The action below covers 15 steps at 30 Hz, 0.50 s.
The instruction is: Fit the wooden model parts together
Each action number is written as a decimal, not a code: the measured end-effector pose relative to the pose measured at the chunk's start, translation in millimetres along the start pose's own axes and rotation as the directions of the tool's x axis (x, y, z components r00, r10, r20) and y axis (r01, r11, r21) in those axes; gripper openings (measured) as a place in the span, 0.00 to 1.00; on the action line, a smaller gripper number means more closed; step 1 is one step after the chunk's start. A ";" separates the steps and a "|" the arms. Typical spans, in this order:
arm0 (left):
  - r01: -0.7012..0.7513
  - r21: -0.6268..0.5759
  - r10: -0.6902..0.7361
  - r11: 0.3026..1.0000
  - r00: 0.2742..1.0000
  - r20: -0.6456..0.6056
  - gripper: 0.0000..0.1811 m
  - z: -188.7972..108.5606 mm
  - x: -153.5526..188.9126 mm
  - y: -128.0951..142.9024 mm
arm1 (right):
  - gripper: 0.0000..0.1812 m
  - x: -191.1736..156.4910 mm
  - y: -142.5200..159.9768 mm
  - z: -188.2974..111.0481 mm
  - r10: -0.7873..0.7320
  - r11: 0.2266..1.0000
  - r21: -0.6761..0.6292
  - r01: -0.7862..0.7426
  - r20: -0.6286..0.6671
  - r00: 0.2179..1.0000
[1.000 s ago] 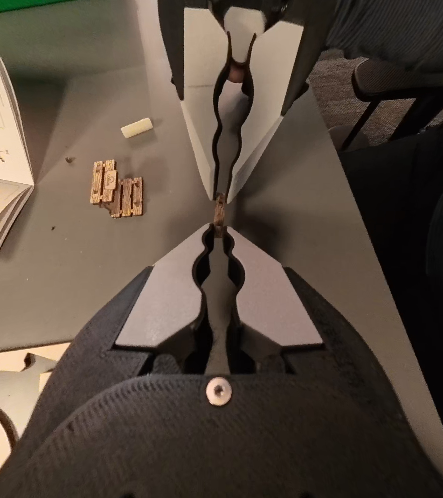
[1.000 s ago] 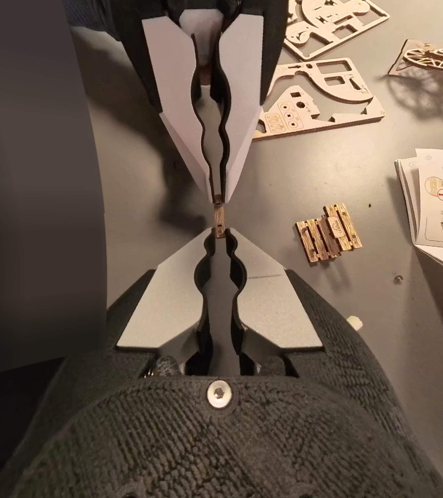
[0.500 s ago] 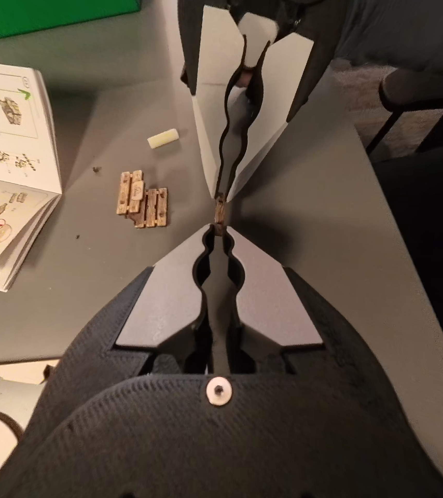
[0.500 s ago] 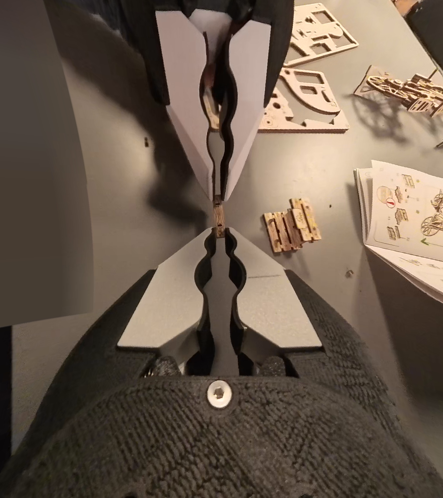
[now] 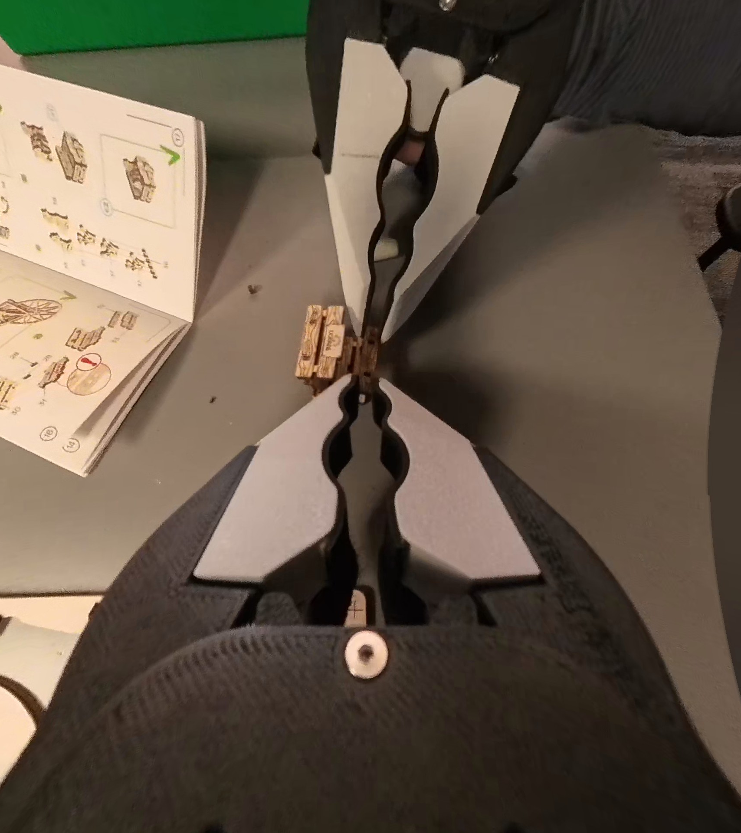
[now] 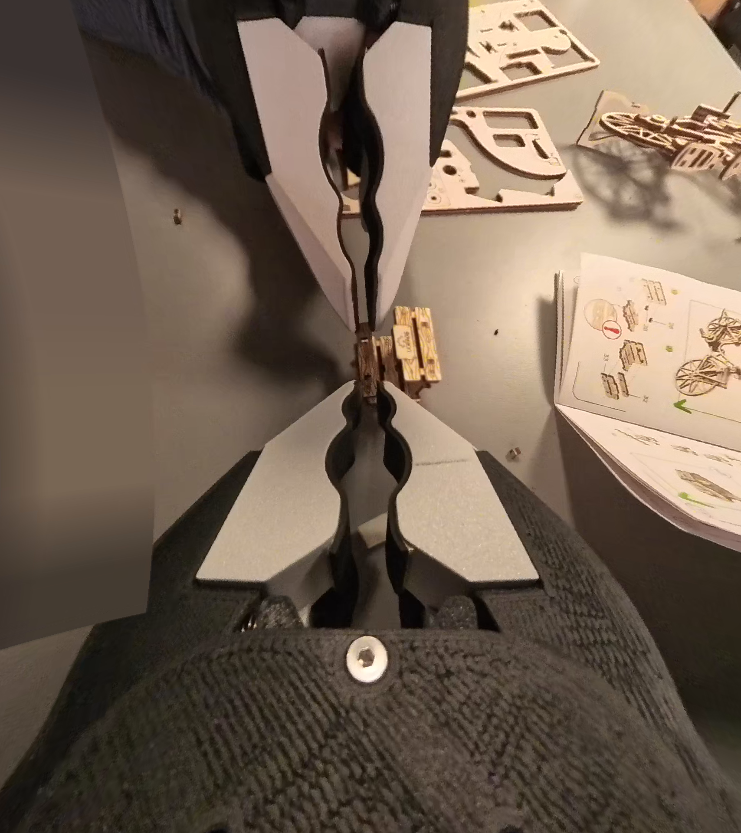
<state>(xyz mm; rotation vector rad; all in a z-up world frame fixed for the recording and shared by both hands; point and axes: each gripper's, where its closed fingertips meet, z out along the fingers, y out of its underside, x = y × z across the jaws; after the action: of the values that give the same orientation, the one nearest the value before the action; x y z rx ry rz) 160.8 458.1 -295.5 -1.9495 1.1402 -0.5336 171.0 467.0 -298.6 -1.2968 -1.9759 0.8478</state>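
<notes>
Tip to tip, the left gripper [image 5: 363,391] and right gripper [image 6: 369,391] both pinch one small wooden strip [image 6: 366,369], carried beside the plank panel [image 6: 418,358]; next, presumably, pressing it in squarely.

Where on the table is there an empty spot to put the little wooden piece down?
Bare grey table lies on the side of the tongs away from the plank assembly; another patch sits between the booklet and the cut-out sheet. It is crowded by the sheets and wheeled model.
</notes>
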 end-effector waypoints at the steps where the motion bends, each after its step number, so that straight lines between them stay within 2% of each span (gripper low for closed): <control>1: 0.004 0.000 -0.004 1.000 1.000 -0.002 0.02 0.6 -0.4 -0.5 | 0.02 0.7 0.4 -0.5 0.008 1.000 0.006 -0.008 0.007 1.000; 15: 0.123 0.018 -0.121 0.992 0.987 -0.107 0.02 -0.3 -1.2 -4.5 | 0.03 2.1 -0.6 -2.6 0.020 0.999 0.030 -0.023 0.076 0.997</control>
<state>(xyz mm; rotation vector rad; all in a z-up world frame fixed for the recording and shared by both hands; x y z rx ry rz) 162.3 460.2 -291.7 -1.9991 1.0784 -0.7201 172.0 469.2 -296.3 -1.2881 -2.0025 0.9467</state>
